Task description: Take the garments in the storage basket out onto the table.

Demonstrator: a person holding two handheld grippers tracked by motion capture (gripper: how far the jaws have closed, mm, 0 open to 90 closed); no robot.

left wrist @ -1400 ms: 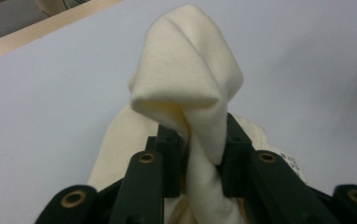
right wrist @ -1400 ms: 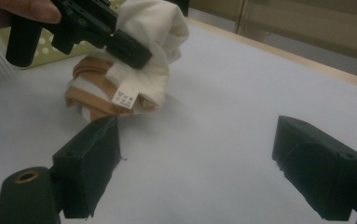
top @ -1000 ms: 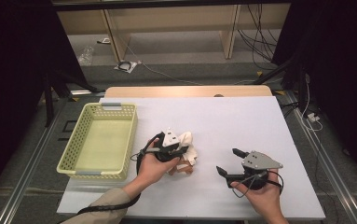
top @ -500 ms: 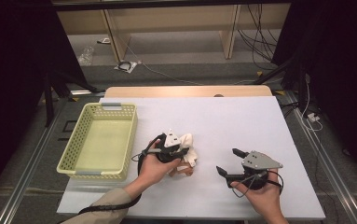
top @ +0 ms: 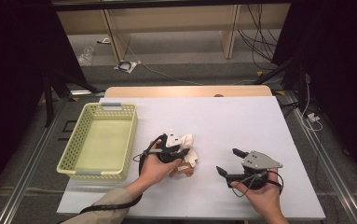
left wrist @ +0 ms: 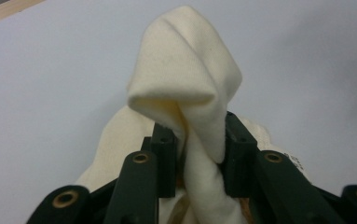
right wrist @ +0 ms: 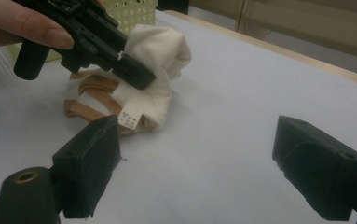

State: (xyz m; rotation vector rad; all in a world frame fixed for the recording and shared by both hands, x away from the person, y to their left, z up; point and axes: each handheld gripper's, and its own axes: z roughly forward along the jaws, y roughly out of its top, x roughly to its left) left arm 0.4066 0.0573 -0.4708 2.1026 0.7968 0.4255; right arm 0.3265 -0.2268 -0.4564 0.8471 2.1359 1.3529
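A crumpled cream cloth (top: 188, 141) with a tan lining and a white label lies on the white table near its middle. My left gripper (top: 178, 150) points down onto it, and in the left gripper view (left wrist: 197, 154) both jaws pinch a raised fold of the cloth (left wrist: 185, 84). The right gripper view shows that same gripper (right wrist: 134, 72) clamped on the cloth (right wrist: 155, 46), with a hand around it. My right gripper (top: 226, 160) rests low over the table to the right of the cloth, its jaws wide apart (right wrist: 213, 154) with nothing between them.
A pale yellow mesh basket (top: 132, 135) with nothing in it stands at the left of the table, close to the left hand; its wall also shows in the right gripper view (right wrist: 134, 11). Bare white tabletop (top: 223, 116) stretches behind the cloth.
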